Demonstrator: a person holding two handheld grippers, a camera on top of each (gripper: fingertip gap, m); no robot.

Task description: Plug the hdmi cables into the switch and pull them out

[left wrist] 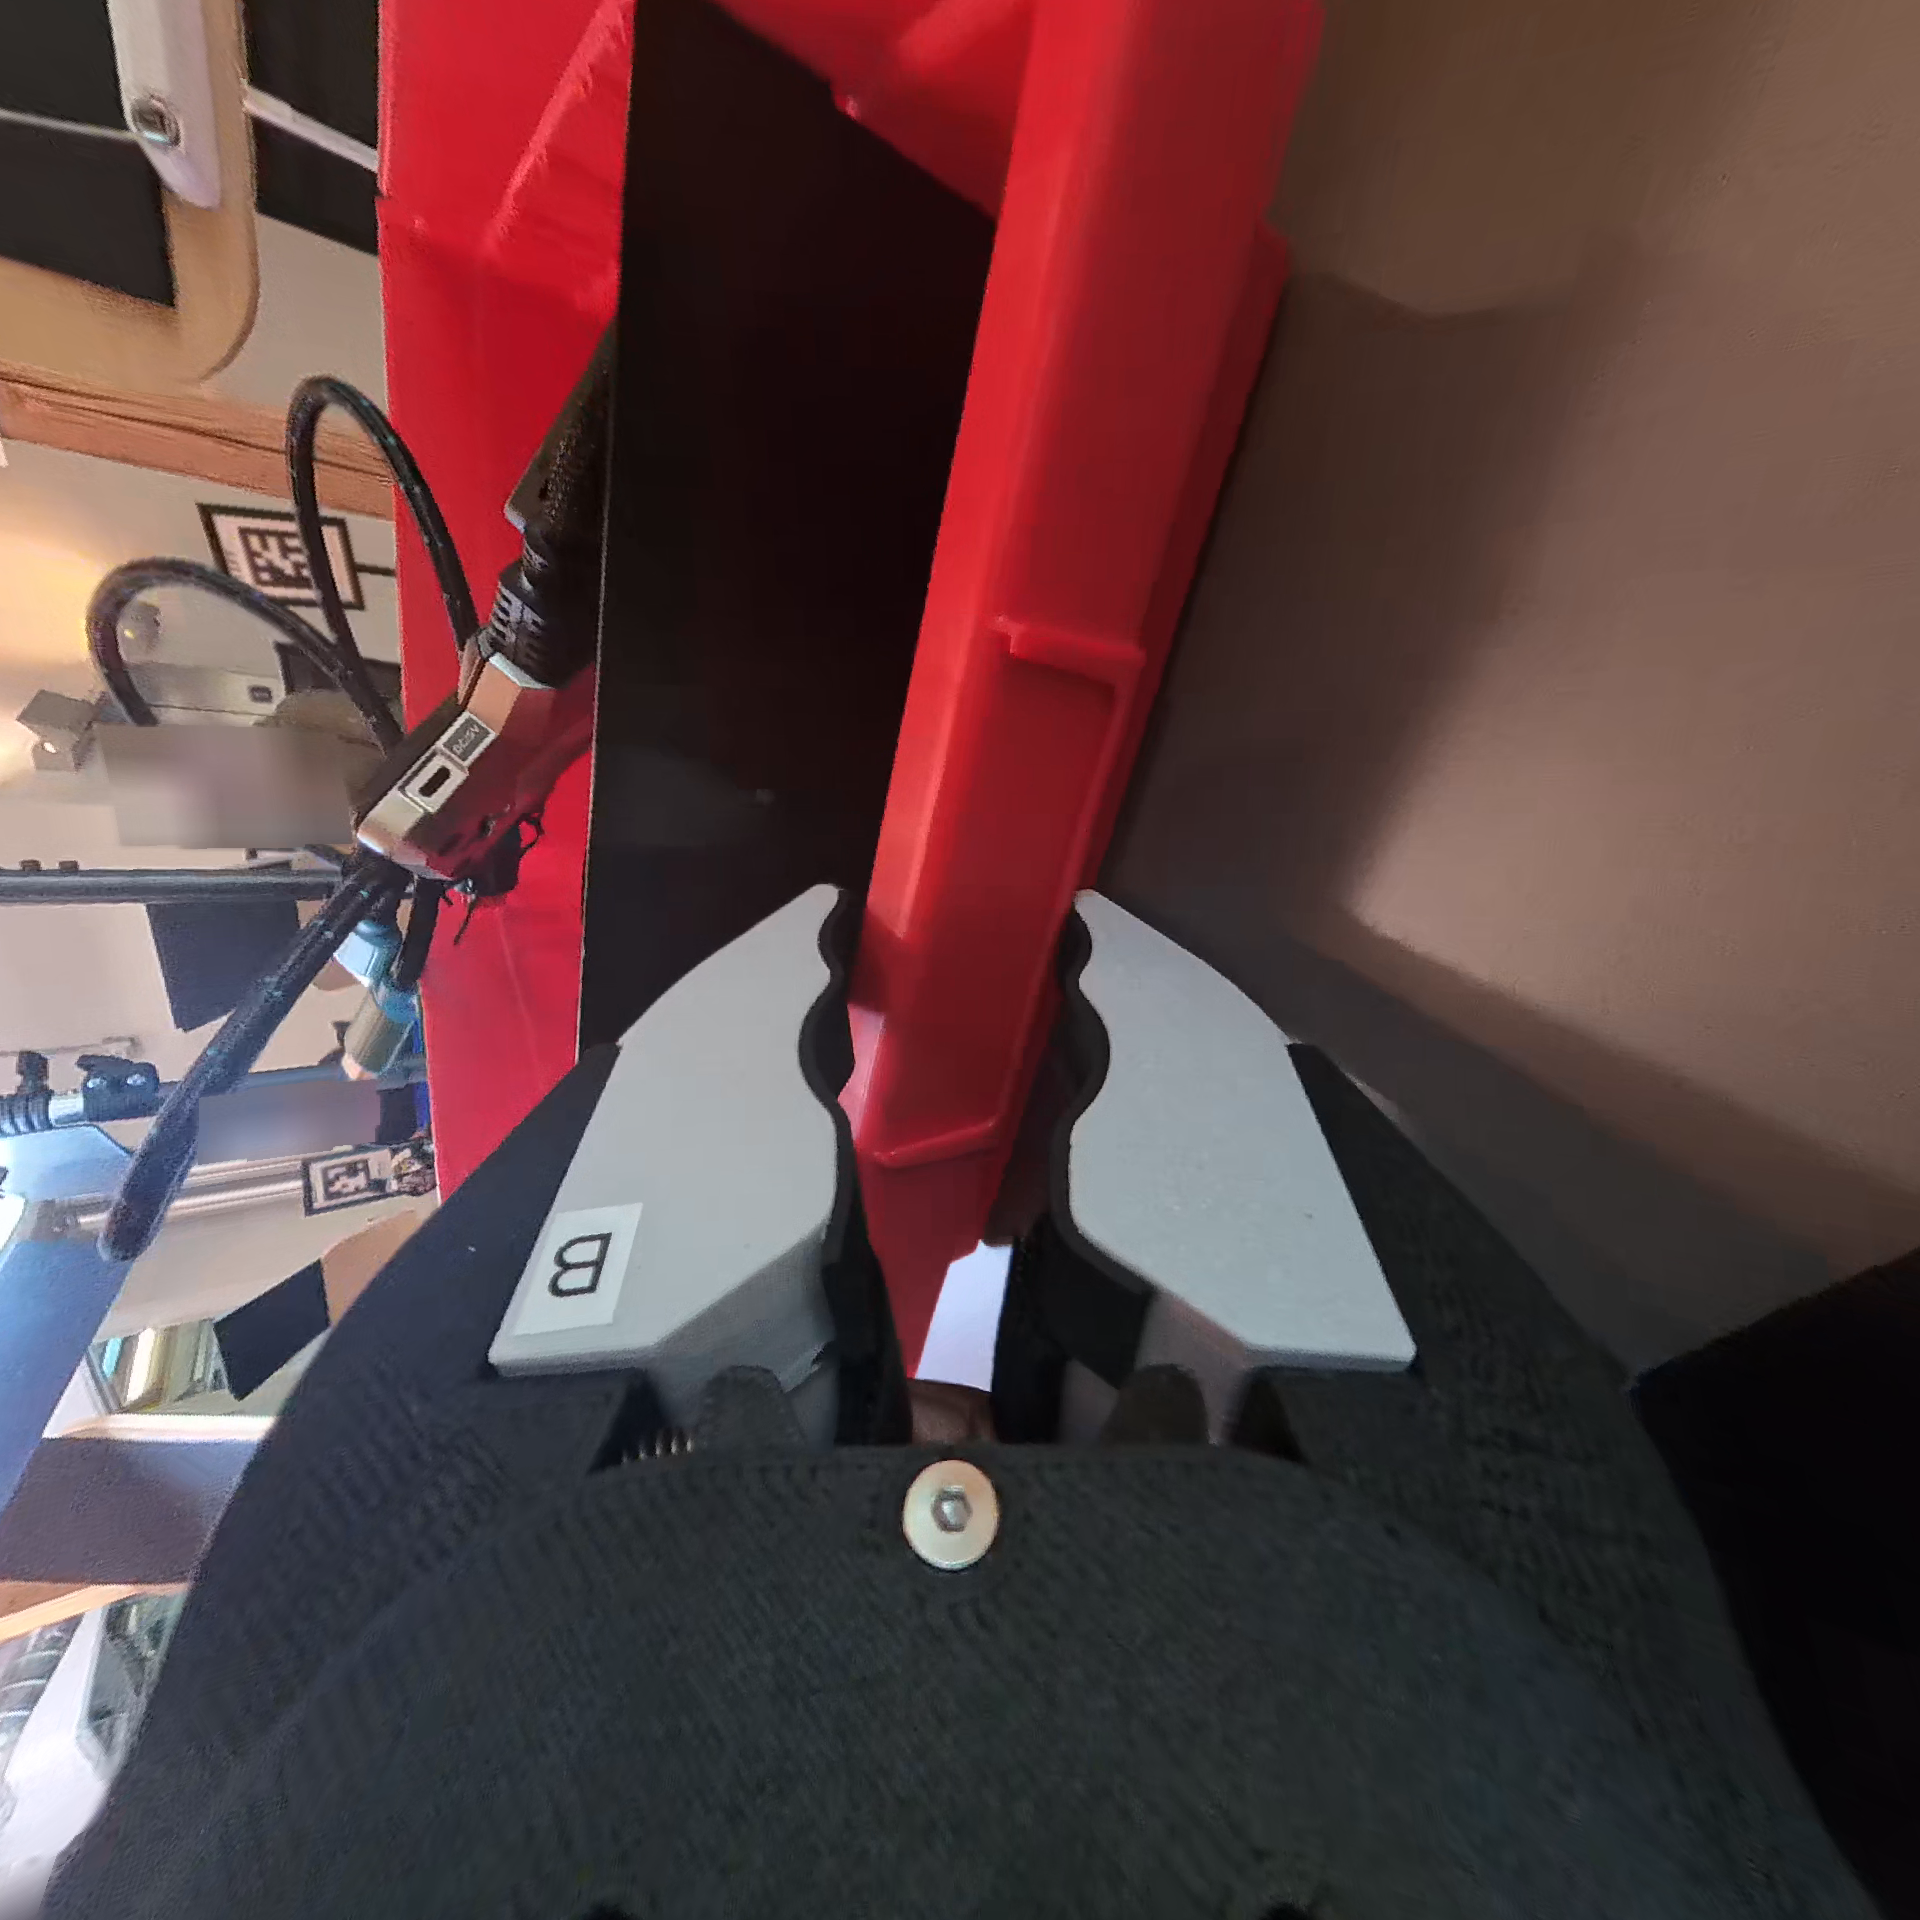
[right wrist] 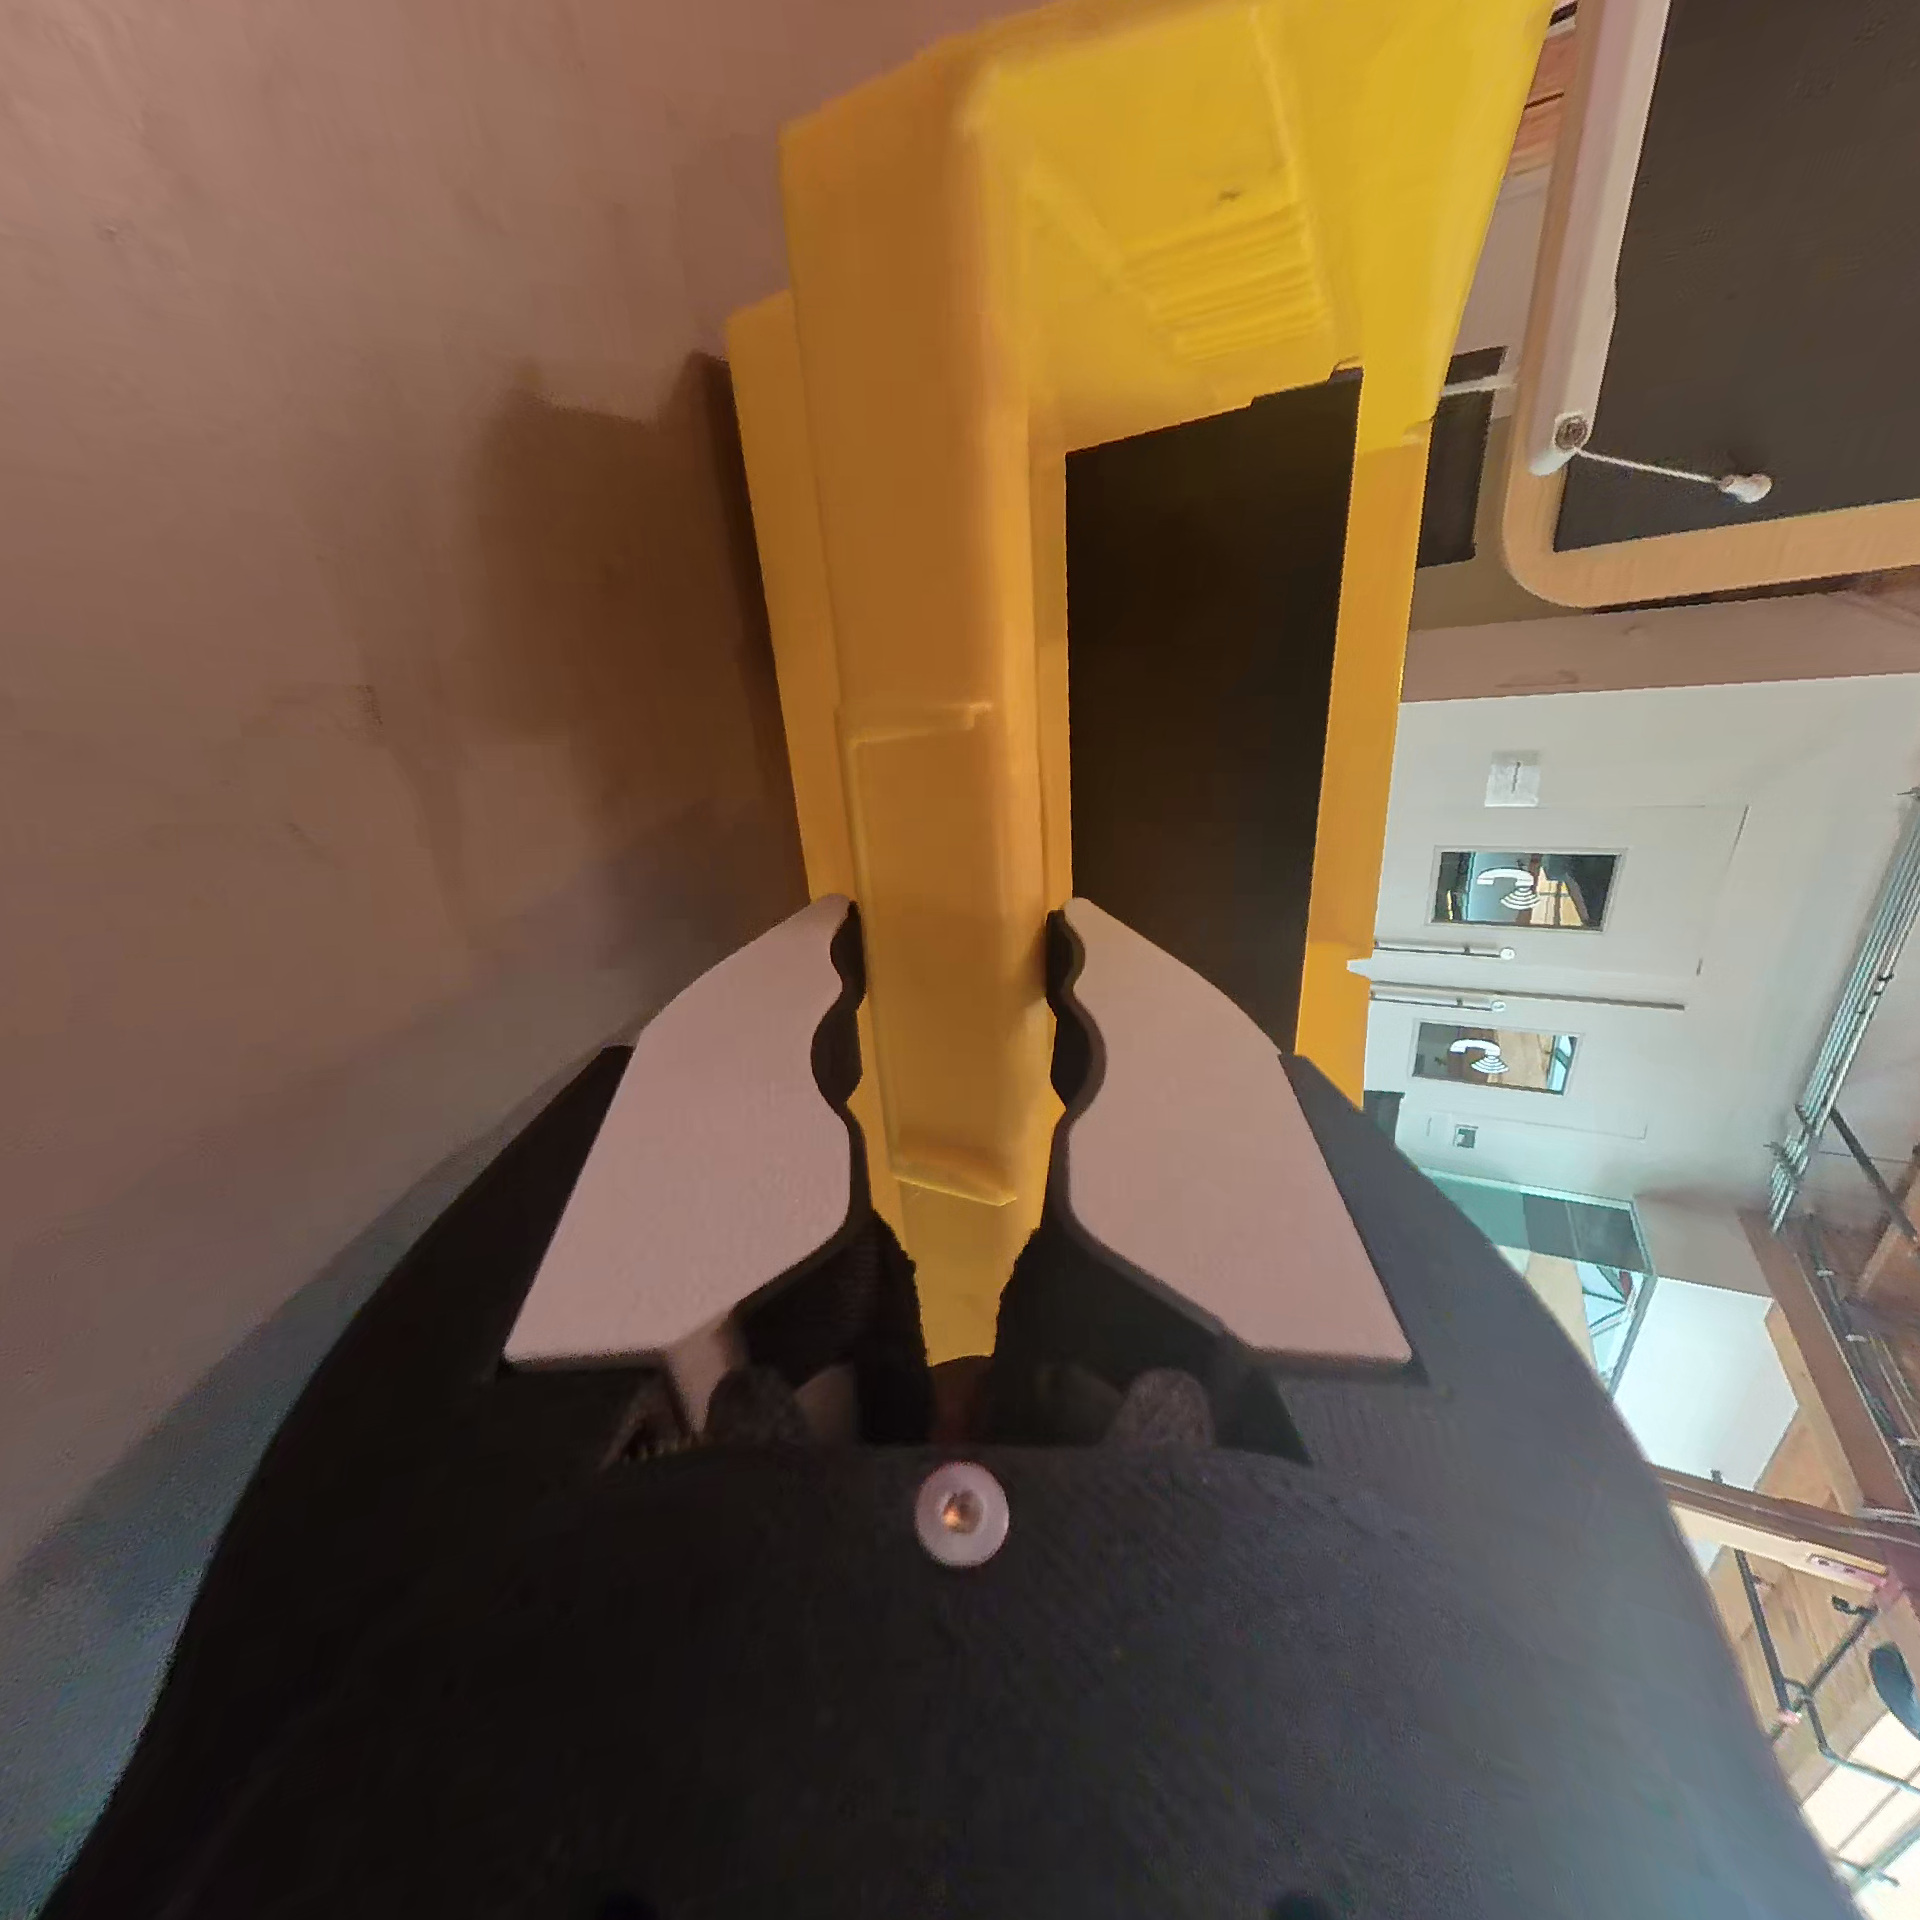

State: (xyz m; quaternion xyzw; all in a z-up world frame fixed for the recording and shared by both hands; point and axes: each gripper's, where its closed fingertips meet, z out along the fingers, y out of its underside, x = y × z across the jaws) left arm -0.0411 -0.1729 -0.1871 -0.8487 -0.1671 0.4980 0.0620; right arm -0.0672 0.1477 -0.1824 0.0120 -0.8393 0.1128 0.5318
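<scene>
In the left wrist view my left gripper (left wrist: 956, 925) is shut on the rib of a red plastic holder (left wrist: 1049, 520) that lies against a brown surface. Left of the holder, a small silver switch (left wrist: 436, 779) hangs beyond its edge with black braided HDMI cables (left wrist: 343, 540) plugged into it and looping away. In the right wrist view my right gripper (right wrist: 956, 935) is shut on the rib of a yellow plastic holder (right wrist: 935, 623) of the same shape. No switch or cable shows in the right wrist view.
A brown surface (left wrist: 1558, 623) fills the side of each view, also in the right wrist view (right wrist: 364, 520). Black panels sit inside both holders (left wrist: 769, 520) (right wrist: 1205, 675). Room furniture, square-patterned markers (left wrist: 281, 551) and doors (right wrist: 1527, 935) lie beyond.
</scene>
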